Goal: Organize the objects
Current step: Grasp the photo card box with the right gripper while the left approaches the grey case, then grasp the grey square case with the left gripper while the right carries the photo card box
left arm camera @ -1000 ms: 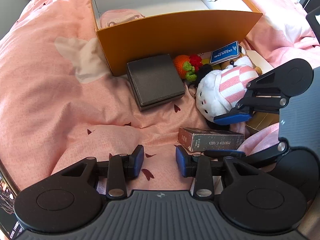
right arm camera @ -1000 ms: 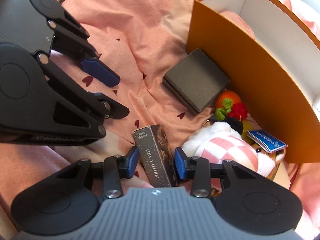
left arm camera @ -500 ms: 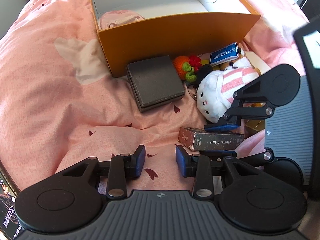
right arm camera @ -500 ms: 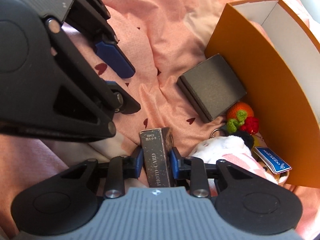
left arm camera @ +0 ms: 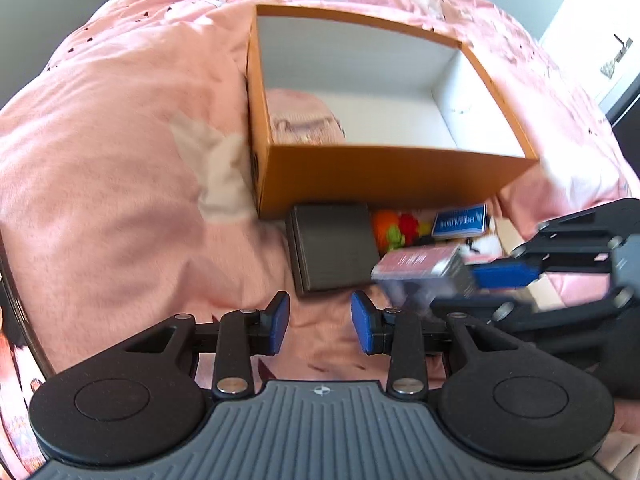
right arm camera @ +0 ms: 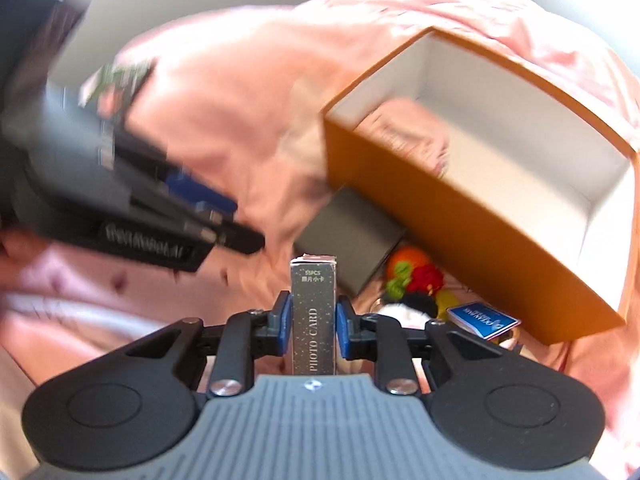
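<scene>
My right gripper (right arm camera: pixel 313 330) is shut on a grey photo card box (right arm camera: pixel 313 312) and holds it lifted above the bed; the box shows blurred in the left wrist view (left arm camera: pixel 420 270). My left gripper (left arm camera: pixel 320 322) is open and empty above the pink blanket. An orange box (left arm camera: pixel 392 174) with a white inside stands ahead, also in the right wrist view (right arm camera: pixel 472 216), with a pink item (left arm camera: pixel 304 124) in its left corner. In front of it lie a dark grey square case (left arm camera: pixel 330 248), crocheted orange and red toys (left arm camera: pixel 394 226) and a blue card (left arm camera: pixel 460 222).
The pink blanket (left arm camera: pixel 120 168) covers the bed all around. A white plush toy (right arm camera: pixel 400 308) is partly hidden behind my right gripper. A wall and dark furniture edge (left arm camera: pixel 624 92) stand at the far right.
My right gripper closed on the photo card box and lifted it off the blanket toward the orange box. Both views have risen and tilted toward the box opening.
</scene>
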`<state>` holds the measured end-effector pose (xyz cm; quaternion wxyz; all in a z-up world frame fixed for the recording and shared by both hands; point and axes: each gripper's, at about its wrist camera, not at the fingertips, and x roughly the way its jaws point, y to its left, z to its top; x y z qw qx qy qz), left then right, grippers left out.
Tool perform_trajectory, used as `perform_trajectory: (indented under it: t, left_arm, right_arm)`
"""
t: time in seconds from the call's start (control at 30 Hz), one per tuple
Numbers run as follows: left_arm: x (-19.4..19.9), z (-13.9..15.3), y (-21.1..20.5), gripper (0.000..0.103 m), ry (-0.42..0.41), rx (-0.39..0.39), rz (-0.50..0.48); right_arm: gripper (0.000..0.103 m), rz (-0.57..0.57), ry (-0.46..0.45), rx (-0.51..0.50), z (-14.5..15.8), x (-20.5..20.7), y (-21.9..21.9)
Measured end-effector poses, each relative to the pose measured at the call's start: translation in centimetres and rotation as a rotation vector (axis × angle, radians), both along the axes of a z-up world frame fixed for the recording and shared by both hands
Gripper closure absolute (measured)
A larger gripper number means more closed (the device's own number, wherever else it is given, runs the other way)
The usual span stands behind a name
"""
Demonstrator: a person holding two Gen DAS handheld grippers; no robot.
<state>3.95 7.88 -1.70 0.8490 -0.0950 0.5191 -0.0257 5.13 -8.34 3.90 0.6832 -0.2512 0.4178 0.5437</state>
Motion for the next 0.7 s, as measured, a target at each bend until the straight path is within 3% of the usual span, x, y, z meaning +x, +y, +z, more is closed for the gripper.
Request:
perform_trajectory:
  t: [0.1, 0.23, 0.33, 0.57, 0.7]
  left_arm:
    - [0.6, 0.0, -0.3, 0.047, -0.018, 0.013, -0.003]
    - [2.0, -0.9, -1.3, 0.034, -0.020, 0.028, -0.003]
    - [3.5, -2.1, -1.9, 0.023, -0.004, -0.002, 0.012]
    - [5.5, -5.2, -1.8, 0.019, 0.076, -0.029, 0.125]
    - [5.9, -5.4, -3.3, 0.015, 0.069, 0.042, 0.110]
  right_arm:
    - [0.079, -0.104, 0.058, 0.070, 1.7, 2.2, -0.8]
    - [0.079, -0.225, 0.041, 0.116, 3.0, 4.3, -1.8]
    - [0.079, -0.290, 0.064, 0.126, 2.9, 6.0, -2.5]
    - [0.079, -0.325, 0.164, 0.156, 2.0, 8.2, -3.1]
    - [0.079, -0.351, 0.203, 0.172, 2.1, 8.5, -4.1]
